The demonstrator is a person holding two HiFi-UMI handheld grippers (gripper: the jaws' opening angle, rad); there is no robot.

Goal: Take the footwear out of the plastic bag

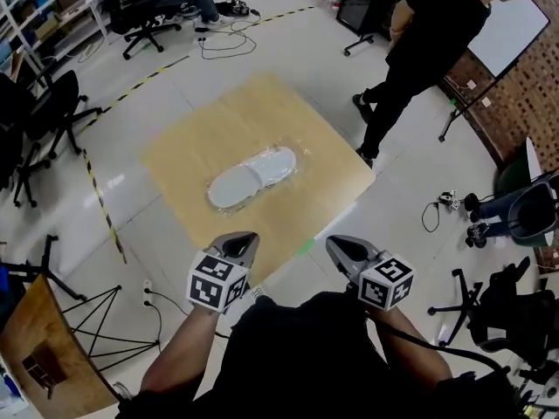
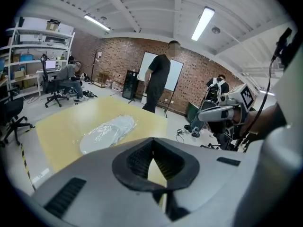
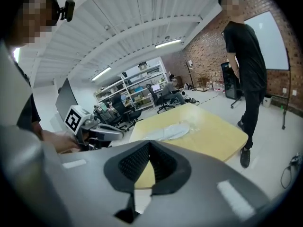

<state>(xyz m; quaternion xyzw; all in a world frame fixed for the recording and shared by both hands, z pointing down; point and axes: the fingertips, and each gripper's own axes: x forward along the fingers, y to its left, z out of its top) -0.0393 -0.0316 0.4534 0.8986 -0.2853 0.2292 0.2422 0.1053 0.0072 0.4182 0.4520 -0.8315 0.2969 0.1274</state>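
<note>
Pale floor (image 1: 288,51) surrounds a wooden table (image 1: 236,112) bearing bagged footwear (image 1: 251,177).

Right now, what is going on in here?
A person holds a gripper in each hand. The left gripper and the right gripper are both shut and empty, by the near edge of the wooden table. The footwear lies inside the plastic bag in the table's middle, with neither gripper touching it. Another person stands beyond the table.

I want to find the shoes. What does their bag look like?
Find the big tan wooden table on the white floor. Near its middle lies a clear, crinkly plastic bag with pale footwear inside. It is the only thing lying there.
</note>
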